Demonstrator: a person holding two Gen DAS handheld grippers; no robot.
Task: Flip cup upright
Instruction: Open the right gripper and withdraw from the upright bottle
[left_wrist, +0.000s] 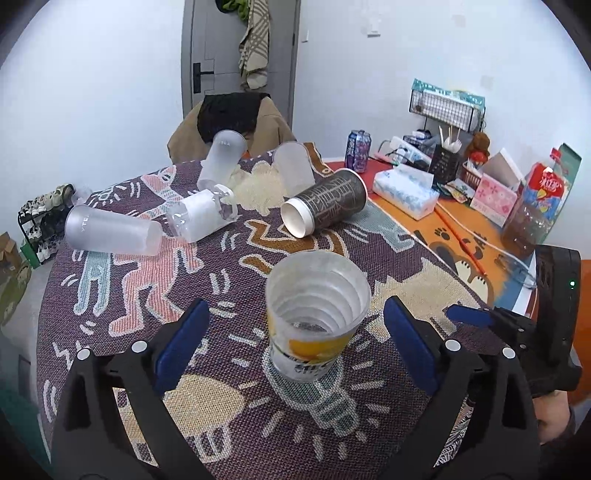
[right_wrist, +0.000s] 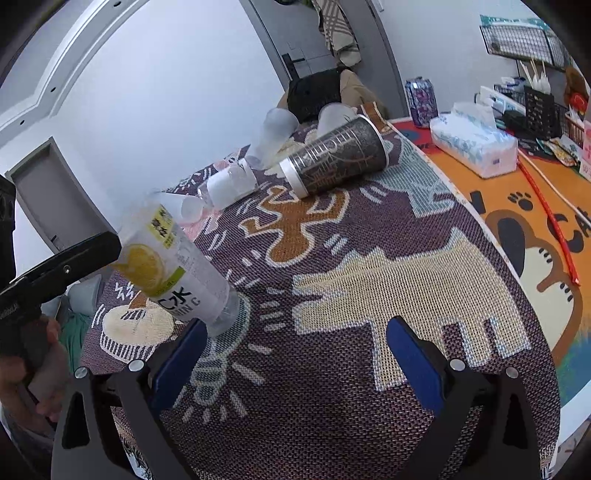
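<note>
1. Lemon-label cup (left_wrist: 317, 314) stood upright, mouth up, on the woven cloth (left_wrist: 236, 417) near the front edge of the table, base on the light-bulb figure. Looked empty inside.
2. Sat between the left gripper (left_wrist: 295, 350) fingers w/ clear gaps both sides; jaws spread wide, gripping nothing. Judged as just-released, so flip step for this cup prob. done.
3. Right gripper (right_wrist: 295, 362) also spread wide & empty, over bare cloth just right of the cup (right_wrist: 173, 266); left finger pad (right_wrist: 177, 365) close to the cup base, can't tell if touching.
4. Further back, still on their sides: dark patterned cup (left_wrist: 325, 203), frosted cup (left_wrist: 112, 230) at left, clear cup w/ white band (left_wrist: 201, 218) mid, plus two more frosted ones (left_wrist: 293, 168) behind.
5. Off the cloth, right: tissue pack (left_wrist: 404, 190), purple can (left_wrist: 357, 150), bottle (left_wrist: 528, 225).
6. Next, as a judgement: back the left tool away w/o clipping the rim, then go for the nearest lying cup, likely the dark one; would need jaws across its wall & a wrist turn to stand it up.
</note>
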